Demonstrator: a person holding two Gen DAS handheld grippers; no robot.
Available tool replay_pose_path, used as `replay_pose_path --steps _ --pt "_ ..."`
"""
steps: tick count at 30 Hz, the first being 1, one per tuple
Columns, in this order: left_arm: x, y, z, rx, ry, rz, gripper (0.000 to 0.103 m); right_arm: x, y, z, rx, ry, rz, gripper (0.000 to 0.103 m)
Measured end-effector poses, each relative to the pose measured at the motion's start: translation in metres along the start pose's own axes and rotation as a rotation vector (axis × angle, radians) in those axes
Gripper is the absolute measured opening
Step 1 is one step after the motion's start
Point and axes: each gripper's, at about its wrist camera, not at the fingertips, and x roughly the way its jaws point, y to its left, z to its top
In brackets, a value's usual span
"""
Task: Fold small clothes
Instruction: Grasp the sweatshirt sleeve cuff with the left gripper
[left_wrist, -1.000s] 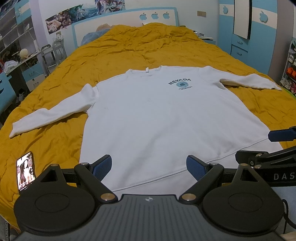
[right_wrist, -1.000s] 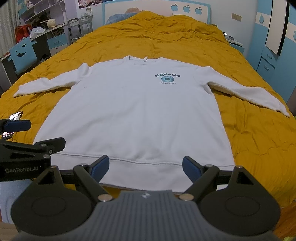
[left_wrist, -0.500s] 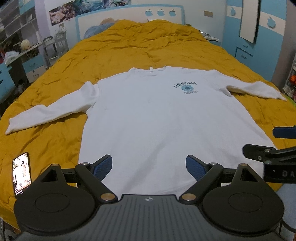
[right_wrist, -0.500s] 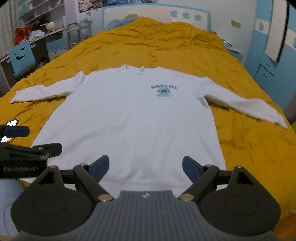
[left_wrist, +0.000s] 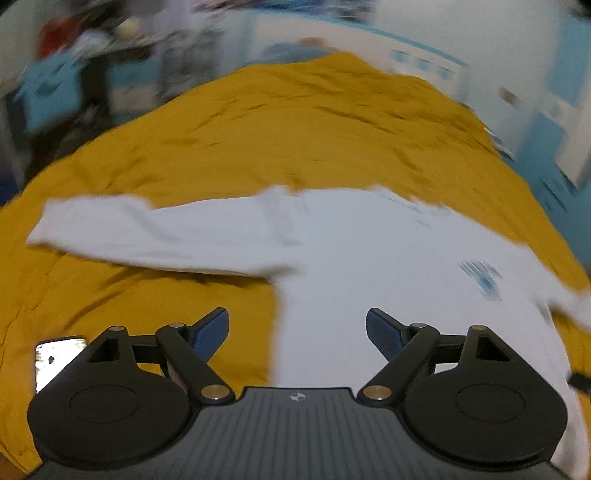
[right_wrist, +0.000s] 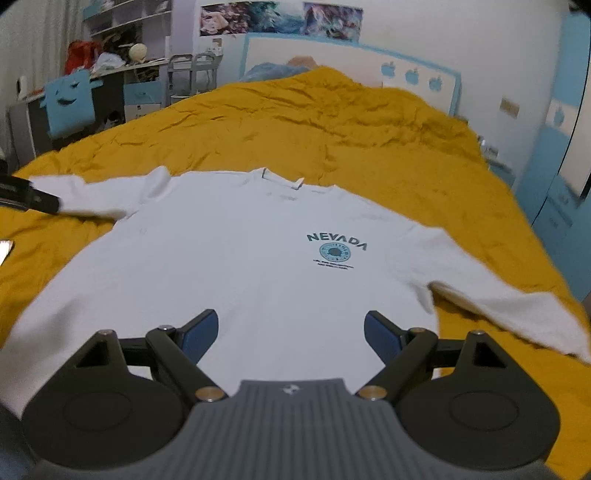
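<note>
A white long-sleeved sweatshirt (right_wrist: 236, 258) with a teal NEVADA print (right_wrist: 337, 243) lies flat, face up, on the yellow bedspread (right_wrist: 332, 122), both sleeves spread out. My right gripper (right_wrist: 291, 334) is open and empty above the lower middle of the shirt. My left gripper (left_wrist: 297, 338) is open and empty above the shirt's left side edge, below the left sleeve (left_wrist: 155, 232). The left wrist view is blurred. The tip of the left gripper shows at the left edge of the right wrist view (right_wrist: 29, 192), by the left cuff.
A phone (left_wrist: 55, 356) lies on the bedspread to the left of the shirt. A desk, shelves and a blue chair (right_wrist: 70, 103) stand left of the bed. A blue wardrobe (right_wrist: 561, 155) stands on the right. The headboard (right_wrist: 351, 62) is at the far end.
Both grippers have moved forward over the shirt. The left one has swung left toward the left sleeve and armpit. Both jaws stay open.
</note>
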Motion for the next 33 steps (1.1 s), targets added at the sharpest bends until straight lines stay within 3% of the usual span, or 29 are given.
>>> replay_pose_path --steps 4,9,12,15,17,20,22,25,28,30,33 --pt "0.024 0.095 0.036 -0.206 -0.013 0.079 0.09 0.033 -0.01 0.022 0.053 -0.036 -0.018 0.082" --pt "0.042 0.205 0.054 -0.455 -0.061 0.158 0.09 0.068 -0.005 0.045 -0.002 -0.09 -0.056 0.082" --pt "0.054 0.256 0.054 -0.593 -0.09 0.181 0.09 0.089 -0.005 0.056 0.051 -0.055 -0.012 0.082" --pt "0.075 0.293 0.054 -0.719 -0.099 0.138 0.089 0.11 0.0 0.064 0.123 0.012 -0.009 0.082" --pt "0.093 0.312 0.052 -0.816 -0.089 0.111 0.078 0.118 0.007 0.065 0.133 0.03 -0.003 0.082" --pt "0.112 0.321 0.049 -0.869 -0.089 0.117 0.059 0.126 0.018 0.067 0.118 0.044 0.009 0.081" --pt "0.117 0.326 0.046 -0.903 -0.097 0.131 0.038 0.129 0.024 0.069 0.108 0.05 0.015 0.081" --pt "0.116 0.33 0.042 -0.904 -0.113 0.128 0.012 0.132 0.025 0.069 0.112 0.049 0.018 0.081" --pt "0.103 0.319 0.057 -0.807 -0.159 0.127 0.01 0.132 0.022 0.066 0.131 0.057 0.012 0.081" --pt "0.084 0.3 0.074 -0.713 -0.198 0.129 0.01 0.131 0.018 0.064 0.144 0.059 0.017 0.073" --pt "0.052 0.251 0.106 -0.516 -0.265 0.119 0.01 0.13 0.014 0.06 0.155 0.064 0.021 0.067"
